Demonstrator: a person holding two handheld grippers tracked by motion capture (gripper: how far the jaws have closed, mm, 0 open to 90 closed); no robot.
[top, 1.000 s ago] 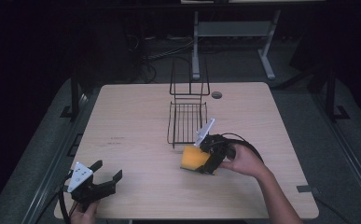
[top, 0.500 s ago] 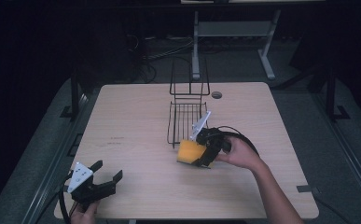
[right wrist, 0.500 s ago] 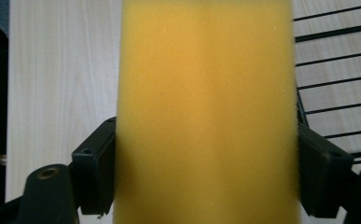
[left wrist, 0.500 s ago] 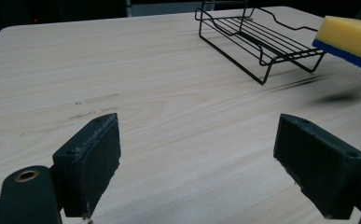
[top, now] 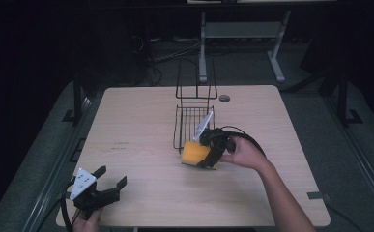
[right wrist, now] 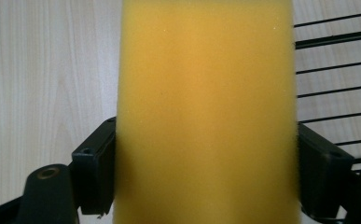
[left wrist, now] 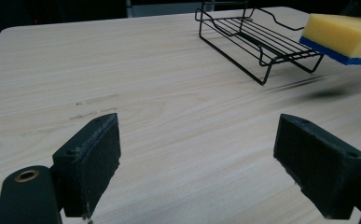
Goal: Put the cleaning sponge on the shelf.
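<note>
We count one sponge (top: 195, 153), one wire rack (top: 192, 122) and two grippers on the table (top: 136, 116). Our right gripper (top: 206, 153) clamps the yellow sponge, held above the wood at the rack's 6 o'clock edge. Our left gripper (top: 111, 179) sits wide apart and empty at 7 o'clock.

left gripper (top: 111, 182): black fingers, grey plate, black cable | right gripper (top: 208, 155): black, grey plate
</note>
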